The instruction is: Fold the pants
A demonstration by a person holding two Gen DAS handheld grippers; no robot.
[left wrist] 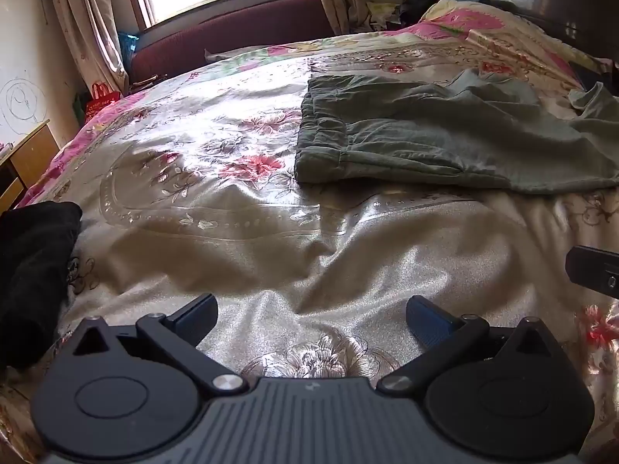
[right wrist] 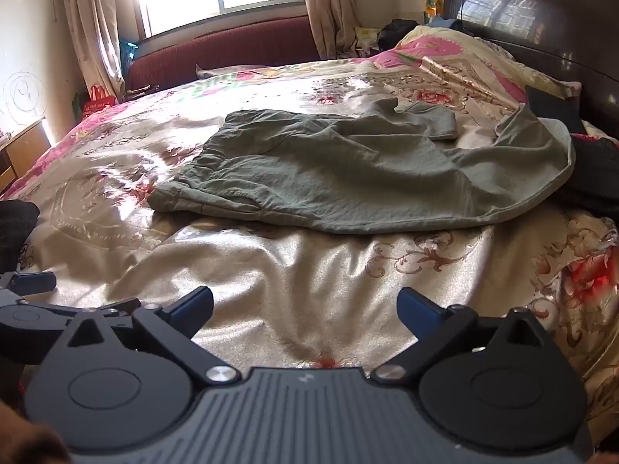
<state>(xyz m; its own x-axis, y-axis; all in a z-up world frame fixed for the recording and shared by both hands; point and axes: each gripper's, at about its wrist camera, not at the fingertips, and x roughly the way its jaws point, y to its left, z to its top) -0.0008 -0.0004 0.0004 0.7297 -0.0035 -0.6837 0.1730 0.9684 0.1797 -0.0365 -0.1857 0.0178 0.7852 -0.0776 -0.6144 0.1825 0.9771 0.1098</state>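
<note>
Grey-green pants point(right wrist: 348, 178) lie spread on the floral bedspread point(right wrist: 271, 270), waistband to the left, legs running right toward the headboard, one leg end turned up. In the left wrist view the pants point(left wrist: 445, 139) lie ahead and to the right. My left gripper point(left wrist: 311, 319) is open and empty, low over the bedspread point(left wrist: 232, 239), well short of the pants. My right gripper point(right wrist: 305, 309) is open and empty, also short of the pants' near edge. The left gripper's fingers point(right wrist: 31, 282) show at the right wrist view's left edge.
A black garment point(left wrist: 35, 270) lies at the bed's near left edge. Dark clothes point(right wrist: 595, 170) lie by the dark headboard point(right wrist: 541, 19) at right. A maroon sofa point(right wrist: 224, 50) stands under the window beyond the bed. A wooden cabinet point(left wrist: 27, 158) stands at left.
</note>
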